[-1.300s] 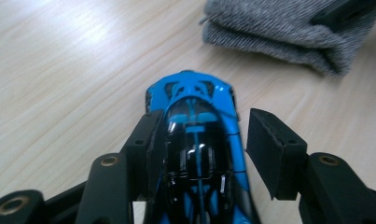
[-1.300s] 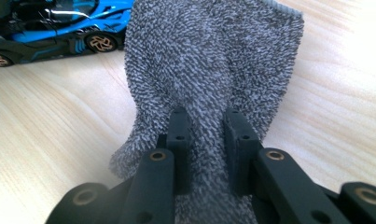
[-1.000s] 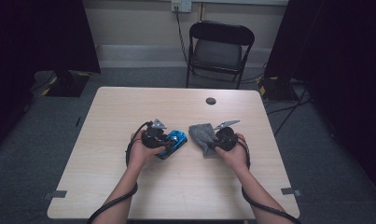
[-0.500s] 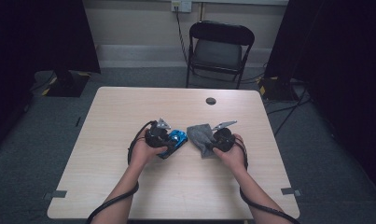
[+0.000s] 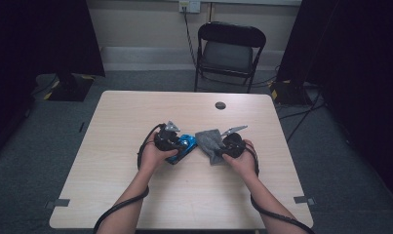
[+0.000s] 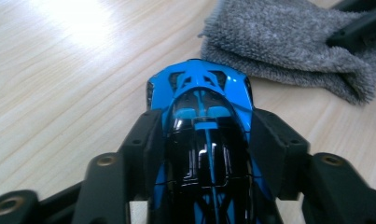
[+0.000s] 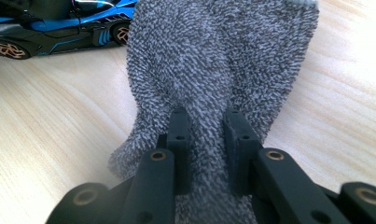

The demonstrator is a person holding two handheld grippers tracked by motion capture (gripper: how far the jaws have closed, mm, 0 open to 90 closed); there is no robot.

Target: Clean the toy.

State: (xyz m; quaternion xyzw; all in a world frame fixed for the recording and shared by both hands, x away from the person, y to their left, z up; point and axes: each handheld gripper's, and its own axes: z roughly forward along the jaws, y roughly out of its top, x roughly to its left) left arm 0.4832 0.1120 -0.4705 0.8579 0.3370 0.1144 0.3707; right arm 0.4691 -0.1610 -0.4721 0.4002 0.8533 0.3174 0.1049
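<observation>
Blue toy car (image 6: 202, 135) unlettered, left gripper (image 6: 204, 149) clamping, grey cloth (image 7: 213, 70) unlabelled

High view: overhead, facing twelve o'clock across the table (image 5: 111, 195), distant. Left gripper view: close, along its jaws over the toy car (image 6: 199, 116). Right gripper view: close on the grey cloth (image 7: 213, 60). All share car and cloth.
</observation>
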